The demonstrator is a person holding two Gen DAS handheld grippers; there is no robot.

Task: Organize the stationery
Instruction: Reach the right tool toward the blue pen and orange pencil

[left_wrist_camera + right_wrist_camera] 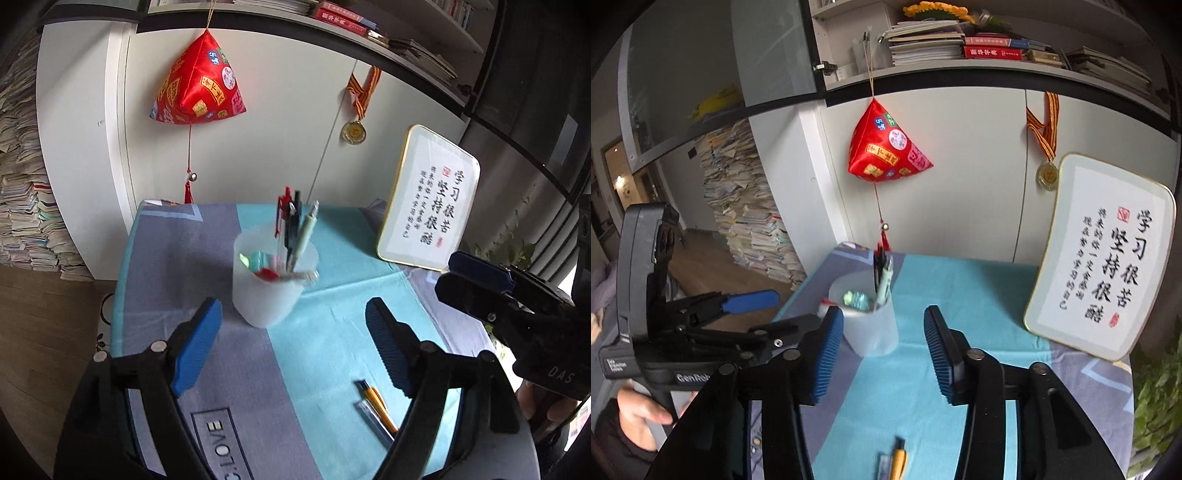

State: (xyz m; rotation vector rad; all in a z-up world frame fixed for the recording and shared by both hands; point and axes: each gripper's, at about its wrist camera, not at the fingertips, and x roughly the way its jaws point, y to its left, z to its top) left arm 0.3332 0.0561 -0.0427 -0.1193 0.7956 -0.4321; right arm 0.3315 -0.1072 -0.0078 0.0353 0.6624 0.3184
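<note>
Both tongs (291,345) (882,354) wide open, empty, cup (271,284) just ahead, perhaps two pens (376,410) below.

Bare cloth (332,332) lies between the cup (271,291) and the framed plaque (430,199) (leaning at right).

- Soft, even daylight fills both views; shadows on the tablecloth (207,266) are faint.
- The pens (293,229) look slightly smeared by motion blur (left view only).
- Fisheye bending curves the shelf (960,74), with black vignette corners.
</note>
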